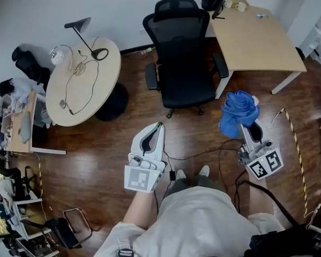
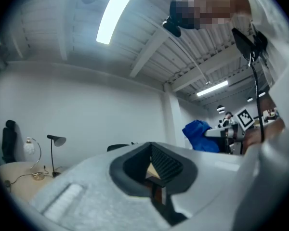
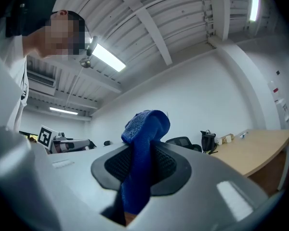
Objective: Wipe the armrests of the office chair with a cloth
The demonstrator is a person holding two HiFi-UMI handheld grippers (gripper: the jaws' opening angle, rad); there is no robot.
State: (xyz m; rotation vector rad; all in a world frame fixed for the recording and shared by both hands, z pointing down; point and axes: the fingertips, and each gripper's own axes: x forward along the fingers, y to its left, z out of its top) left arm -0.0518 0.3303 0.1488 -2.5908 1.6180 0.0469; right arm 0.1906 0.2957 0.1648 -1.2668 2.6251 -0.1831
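Right gripper (image 1: 252, 130) clamped on the blue cloth (image 1: 238, 111); left gripper (image 1: 158, 127) closed, empty.
Right jaws pinch the cloth, which bunches above them, over the wood floor (image 1: 112, 143) near the office chair (image 1: 182, 63), apart from both armrests (image 1: 151, 76). Left jaws meet with nothing between. The chair stands between round table (image 1: 96, 84) and desk (image 1: 257, 42).
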